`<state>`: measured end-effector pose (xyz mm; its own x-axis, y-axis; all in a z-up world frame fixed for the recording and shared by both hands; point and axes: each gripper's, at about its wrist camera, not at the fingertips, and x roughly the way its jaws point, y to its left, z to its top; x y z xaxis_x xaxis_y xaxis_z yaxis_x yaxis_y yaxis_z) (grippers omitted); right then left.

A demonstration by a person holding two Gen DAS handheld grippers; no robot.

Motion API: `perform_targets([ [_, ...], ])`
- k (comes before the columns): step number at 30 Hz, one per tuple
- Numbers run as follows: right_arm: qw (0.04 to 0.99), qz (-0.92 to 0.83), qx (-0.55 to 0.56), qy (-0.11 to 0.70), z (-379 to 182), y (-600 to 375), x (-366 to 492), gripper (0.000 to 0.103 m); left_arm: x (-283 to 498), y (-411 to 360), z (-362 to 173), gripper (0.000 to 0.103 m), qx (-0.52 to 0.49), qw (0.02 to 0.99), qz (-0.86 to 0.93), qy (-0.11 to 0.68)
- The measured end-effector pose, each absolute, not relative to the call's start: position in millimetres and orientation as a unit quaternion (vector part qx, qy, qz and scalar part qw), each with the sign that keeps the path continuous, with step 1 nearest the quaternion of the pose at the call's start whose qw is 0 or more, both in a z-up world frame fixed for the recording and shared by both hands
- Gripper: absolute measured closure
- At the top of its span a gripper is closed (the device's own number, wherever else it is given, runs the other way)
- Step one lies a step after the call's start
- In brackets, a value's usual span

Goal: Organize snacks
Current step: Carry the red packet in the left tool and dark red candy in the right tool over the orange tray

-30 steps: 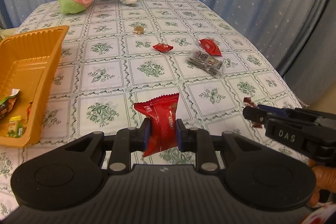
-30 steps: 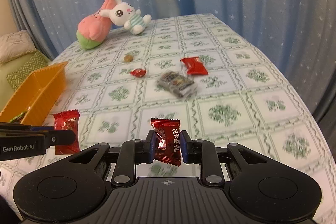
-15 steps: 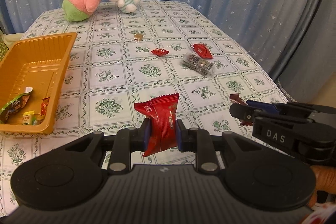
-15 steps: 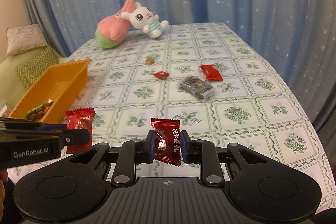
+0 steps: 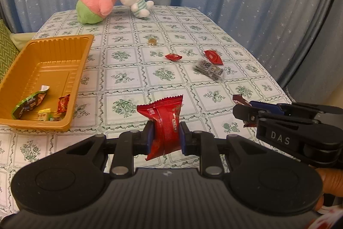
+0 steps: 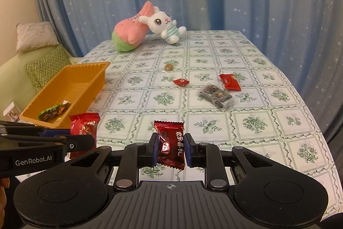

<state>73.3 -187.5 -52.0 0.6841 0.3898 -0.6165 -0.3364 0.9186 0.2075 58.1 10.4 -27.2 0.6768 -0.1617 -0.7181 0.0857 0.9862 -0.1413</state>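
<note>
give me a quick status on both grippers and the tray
Left gripper shut on red snack pack. Right gripper shut on dark red candy. Orange tray left, path clear.

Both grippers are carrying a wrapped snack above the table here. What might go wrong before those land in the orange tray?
1. The left gripper pinches its red packet low down, so the puffy wrapper may slip out.
2. The right gripper with its dark red candy is close beside the left; both heading for the orange tray might collide.
3. The tray sits near the table's edge; a bump could push it off.
</note>
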Motion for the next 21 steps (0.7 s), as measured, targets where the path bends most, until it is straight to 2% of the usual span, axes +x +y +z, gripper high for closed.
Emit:
perform_targets([
  [21, 0.906, 0.247, 0.022, 0.343, -46, -132, 80, 0.078, 44, 69, -11, 0.081, -0.051, 0.922, -0.019, 0.383],
])
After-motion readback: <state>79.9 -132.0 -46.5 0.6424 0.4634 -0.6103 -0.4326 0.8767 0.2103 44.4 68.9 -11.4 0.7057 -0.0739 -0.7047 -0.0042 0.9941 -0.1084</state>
